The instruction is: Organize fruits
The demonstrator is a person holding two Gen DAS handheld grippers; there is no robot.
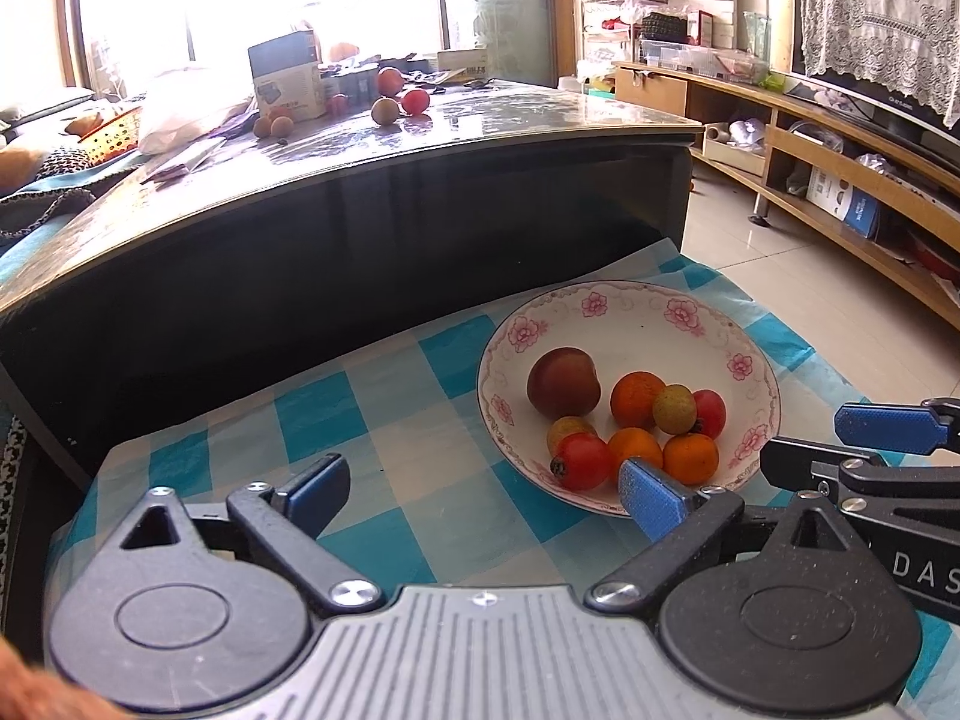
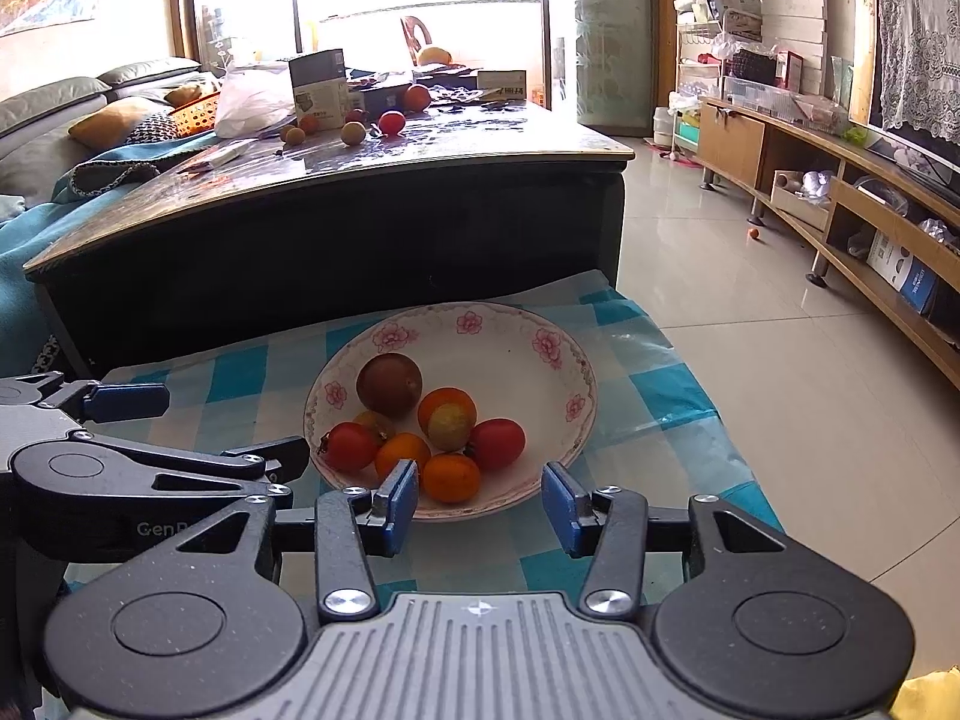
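A white plate with pink flowers (image 1: 630, 300) (image 2: 510, 315) sits on a blue-and-white checked cloth (image 1: 384, 420). It holds several fruits: a dark red-brown one (image 1: 564, 382) (image 2: 389, 385), small oranges (image 1: 690, 459) (image 2: 450, 477), red tomatoes (image 1: 581, 461) (image 2: 497, 443) and a yellow-green one (image 1: 674, 409) (image 2: 449, 425). My left gripper (image 1: 483, 489) is open wide over the cloth, left of the plate, its right finger crossing the near rim. My right gripper (image 2: 480, 501) is open just before the plate's near rim, holding nothing.
Behind the cloth stands a dark low table (image 1: 420, 138) carrying loose fruits (image 1: 384, 110) (image 2: 353, 133), boxes and a plastic bag. A wooden TV cabinet (image 2: 870, 240) runs along the right wall. A small orange (image 2: 754, 233) lies on the tiled floor.
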